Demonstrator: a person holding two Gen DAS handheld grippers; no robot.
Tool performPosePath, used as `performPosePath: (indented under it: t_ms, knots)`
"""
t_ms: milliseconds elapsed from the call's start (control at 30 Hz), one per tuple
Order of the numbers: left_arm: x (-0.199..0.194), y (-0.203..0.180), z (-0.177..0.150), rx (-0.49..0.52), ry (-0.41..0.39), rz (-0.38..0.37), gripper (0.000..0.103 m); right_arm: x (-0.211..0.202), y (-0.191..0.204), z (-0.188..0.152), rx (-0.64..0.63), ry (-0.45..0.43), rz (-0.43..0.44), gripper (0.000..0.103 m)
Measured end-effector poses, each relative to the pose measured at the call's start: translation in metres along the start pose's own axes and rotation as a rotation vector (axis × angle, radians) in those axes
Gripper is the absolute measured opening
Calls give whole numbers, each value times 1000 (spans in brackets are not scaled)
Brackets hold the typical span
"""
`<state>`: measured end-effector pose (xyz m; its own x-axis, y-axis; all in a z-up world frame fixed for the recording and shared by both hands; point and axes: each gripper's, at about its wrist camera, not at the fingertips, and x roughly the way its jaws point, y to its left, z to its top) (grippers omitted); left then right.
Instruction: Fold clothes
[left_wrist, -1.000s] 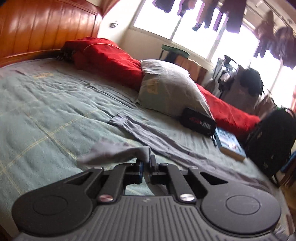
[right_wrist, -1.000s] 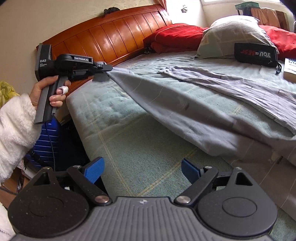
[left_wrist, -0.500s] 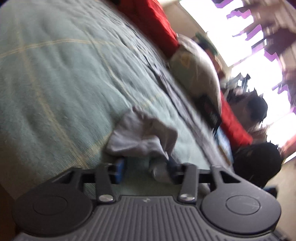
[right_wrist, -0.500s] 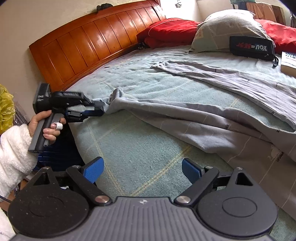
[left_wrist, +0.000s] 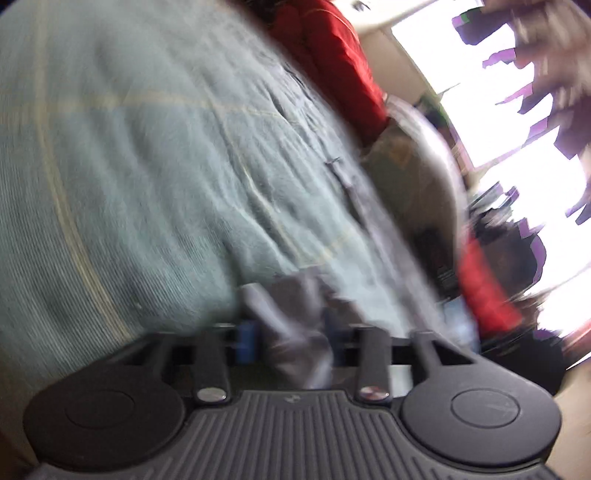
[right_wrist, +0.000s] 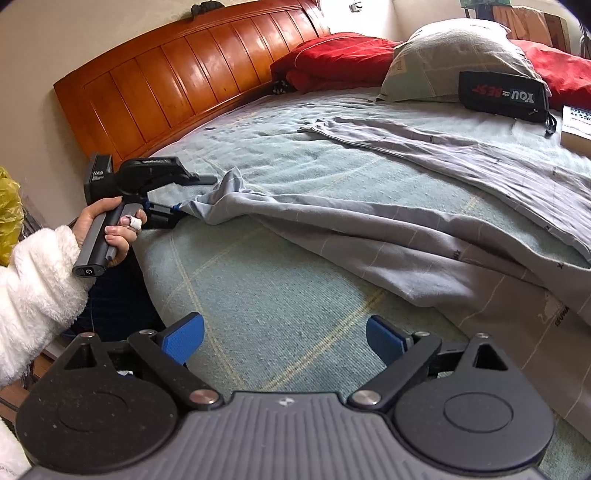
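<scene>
A grey garment lies spread over the bed, which has a pale green cover with thin yellow lines. One long part of it runs from near the middle of the bed out to the side away from the headboard, and another part trails toward the bed's near corner below the headboard, where it ends in a crumpled tip.

The left gripper sits at that corner, held by a hand in a fluffy white sleeve. Its jaws stand partly apart with the crumpled tip of the garment between them (the left wrist view is badly blurred, so whether the pads still press the cloth I cannot tell). In that blurred view the grey cloth bunches up right between the two blue pads.

The right gripper hangs over the bare cover at the bed's near edge, jaws wide and holding nothing, well apart from the garment.

Against the headboard lies a red blanket; beside it, farther from the headboard, a grey pillow with a black pouch resting against it.
</scene>
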<state>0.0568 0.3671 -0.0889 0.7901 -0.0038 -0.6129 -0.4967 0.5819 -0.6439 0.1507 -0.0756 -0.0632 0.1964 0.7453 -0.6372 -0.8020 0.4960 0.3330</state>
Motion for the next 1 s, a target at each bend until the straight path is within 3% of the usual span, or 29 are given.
performPosePath:
  t_ms: [67,200,300,567,767,833,900,1000]
  knots:
    - [0,-13,1,102,-22,54,7,-1,0,0,-3,0,-6,97]
    - [-7,-32,18,188,-137,103,6,-5,-3,0,0,-7,-29,97]
    - [-12,-41,42,211,-205,100,6,-8,-8,1,17,-18,-52,97]
    - [-4,-72,84,320,-280,79,6,-9,-21,2,59,-21,-115,97]
    - [1,-72,106,290,-345,57,6,-8,-28,4,76,-19,-154,97]
    - [11,-57,110,252,-309,63,6,-7,-29,5,78,-16,-161,97]
    - [22,-40,109,219,-263,119,6,-6,-30,5,82,-13,-164,97]
    - [26,-10,106,139,-258,213,7,-3,-32,5,82,-5,-163,97]
